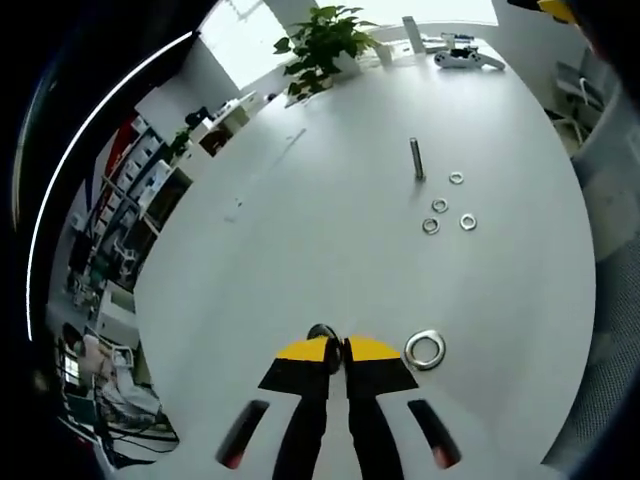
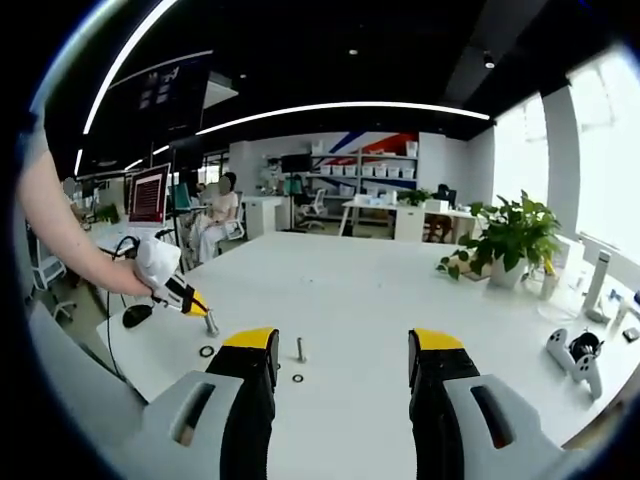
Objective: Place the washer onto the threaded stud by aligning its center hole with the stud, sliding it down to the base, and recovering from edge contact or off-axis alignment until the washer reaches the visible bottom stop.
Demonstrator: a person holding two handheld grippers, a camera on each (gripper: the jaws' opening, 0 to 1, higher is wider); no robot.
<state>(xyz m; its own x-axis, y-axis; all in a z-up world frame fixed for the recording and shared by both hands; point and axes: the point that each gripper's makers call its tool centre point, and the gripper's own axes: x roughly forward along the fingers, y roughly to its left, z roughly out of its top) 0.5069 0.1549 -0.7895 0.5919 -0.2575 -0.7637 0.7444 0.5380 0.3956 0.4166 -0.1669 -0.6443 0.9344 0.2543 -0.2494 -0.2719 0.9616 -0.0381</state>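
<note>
The white table [image 1: 300,260] is carrying everything: the threaded stud [image 1: 416,158] is standing upright far across it, four small washers [image 1: 440,205] are lying loose just beside the stud's base, and a larger washer [image 1: 425,350] is resting flat next to the left gripper [image 1: 335,352]. A potted plant [image 1: 320,45] is sitting at the table's far end.

The risk ahead, as I judge it, is the long carry to the stud. A thin ring pinched at its edge could be twisting or slipping in the jaws, arriving tilted so its rim is catching the stud's tip instead of the hole dropping over it.

The left gripper's jaws are closing almost together on a washer [image 1: 321,332] at their tips, pinching it by its edge against or just above the table. In the right gripper view, the right gripper [image 2: 343,345] is hanging wide open and holding nothing, well above the table, with the stud between its jaws.
</note>
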